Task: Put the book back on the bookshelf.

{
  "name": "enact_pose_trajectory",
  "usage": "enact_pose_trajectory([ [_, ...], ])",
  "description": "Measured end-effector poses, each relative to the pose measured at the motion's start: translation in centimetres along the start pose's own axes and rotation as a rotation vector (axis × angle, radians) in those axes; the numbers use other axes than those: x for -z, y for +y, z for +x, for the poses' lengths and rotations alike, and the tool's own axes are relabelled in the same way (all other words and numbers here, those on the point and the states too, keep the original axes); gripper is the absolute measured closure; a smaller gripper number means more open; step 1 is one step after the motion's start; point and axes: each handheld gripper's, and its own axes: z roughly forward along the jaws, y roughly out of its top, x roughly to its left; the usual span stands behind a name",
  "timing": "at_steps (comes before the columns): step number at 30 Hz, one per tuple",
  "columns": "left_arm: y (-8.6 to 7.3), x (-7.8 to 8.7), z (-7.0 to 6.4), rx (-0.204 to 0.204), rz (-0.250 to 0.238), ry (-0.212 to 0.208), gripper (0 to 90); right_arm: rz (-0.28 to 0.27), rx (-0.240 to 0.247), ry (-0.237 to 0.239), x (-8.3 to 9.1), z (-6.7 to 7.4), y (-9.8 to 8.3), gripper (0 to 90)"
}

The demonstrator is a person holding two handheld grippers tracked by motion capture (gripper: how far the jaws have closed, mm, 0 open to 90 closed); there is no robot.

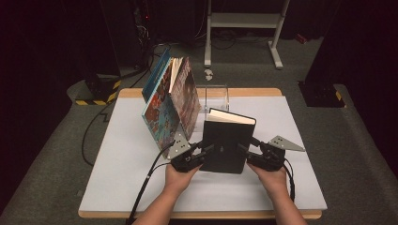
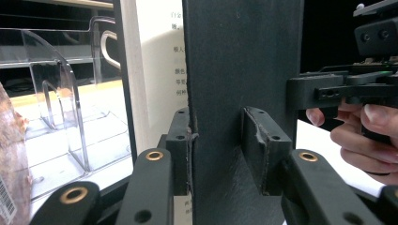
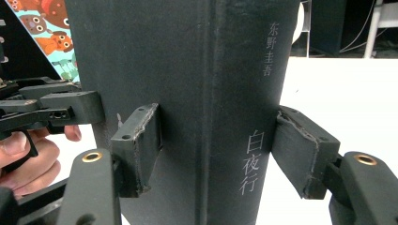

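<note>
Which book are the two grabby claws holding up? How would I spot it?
Look at the white table, near the front edge where the person's hands come in. Between the left gripper and the right gripper stands the black book, upright, pinched at both sides. Unlike the colourful picture books leaning behind it, it is plain black with small pale writing on its spine.

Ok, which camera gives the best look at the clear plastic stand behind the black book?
The left gripper view: the clear plastic stand is close there, its curved dividers and base plain to see beside the black book. The high view shows it small and faint at the table's far edge. In the right gripper view I cannot make it out.
</note>
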Motion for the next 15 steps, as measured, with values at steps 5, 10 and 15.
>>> enact_pose_trajectory([
  [5, -0.2, 0.4, -0.1, -0.008, 0.004, 0.010, 63.4, -0.004, 0.017, 0.001, 0.3, 0.5, -0.2, 34.5],
  [10, -0.5, 0.8, -0.2, -0.020, 0.002, 0.025, 62.0, -0.011, 0.038, 0.001, 0.6, 1.0, -0.4, 35.2],
  [15, -0.5, 1.6, -0.1, -0.022, -0.026, 0.049, 60.7, -0.008, 0.047, 0.001, 0.9, 1.6, -0.5, 35.0],
])
